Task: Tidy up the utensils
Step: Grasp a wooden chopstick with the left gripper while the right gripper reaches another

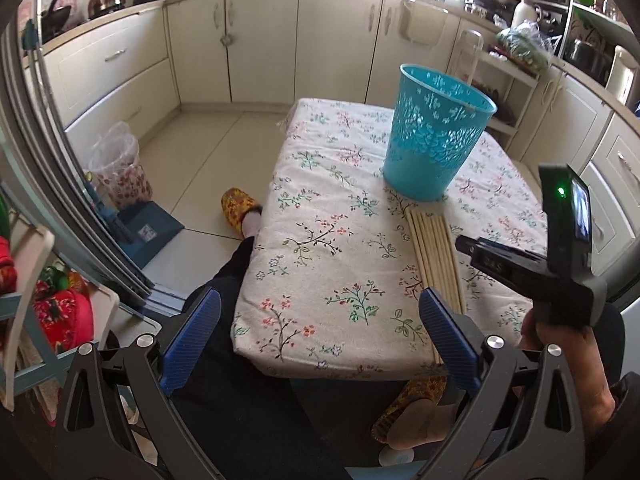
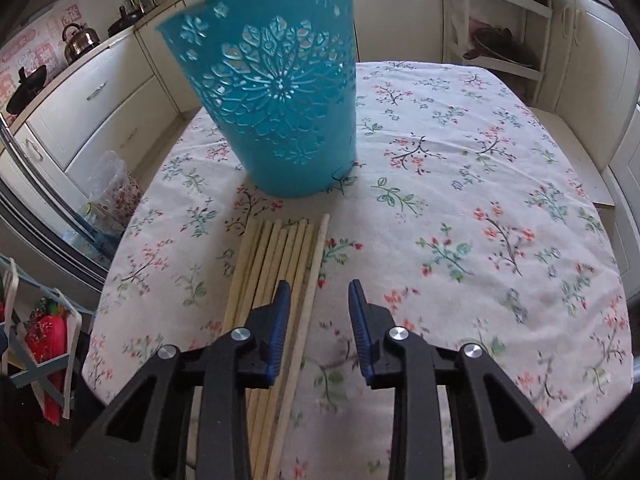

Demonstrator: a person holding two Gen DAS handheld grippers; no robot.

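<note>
Several pale wooden chopsticks lie side by side on the floral tablecloth, their far tips close to a teal cut-out plastic basket that stands upright. My right gripper hovers over the right side of the bundle. Its jaws stand a little apart and the outermost chopstick runs between them, with no pad pressing on it. In the left wrist view the chopsticks and the basket sit right of centre. My left gripper is wide open over the table's near edge, holding nothing. The right gripper reaches in from the right.
Cream kitchen cabinets wrap around the room. A lined bin and a blue dustpan stand on the floor to the left. A person's dark-clad leg and yellow slippers are at the table's near edge. A white rack stands behind.
</note>
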